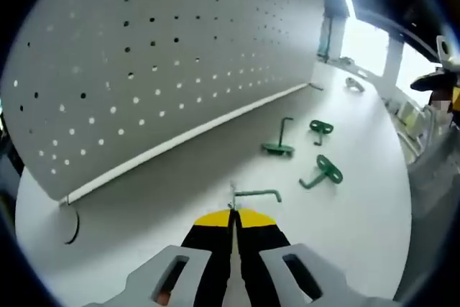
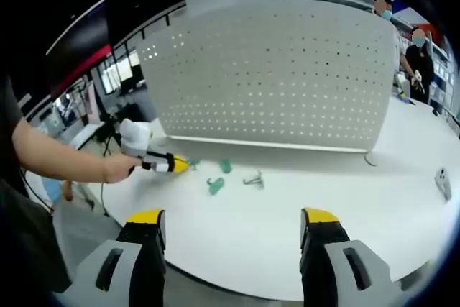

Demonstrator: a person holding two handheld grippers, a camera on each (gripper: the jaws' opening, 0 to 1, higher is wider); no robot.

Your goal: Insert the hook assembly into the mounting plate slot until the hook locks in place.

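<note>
Left gripper (image 1: 233, 226) pinched narrow on a green hook (image 1: 256, 194), three more hooks (image 1: 325, 172) lying beyond on the worktop (image 1: 359, 199) near the pegboard (image 1: 165, 62) — right gripper (image 2: 231, 229) spread wide, empty, at the worktop's near edge.

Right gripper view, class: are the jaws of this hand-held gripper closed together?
No. The right hand-held gripper has its two yellow-tipped jaws standing wide apart, with bare white table showing between them.
</note>
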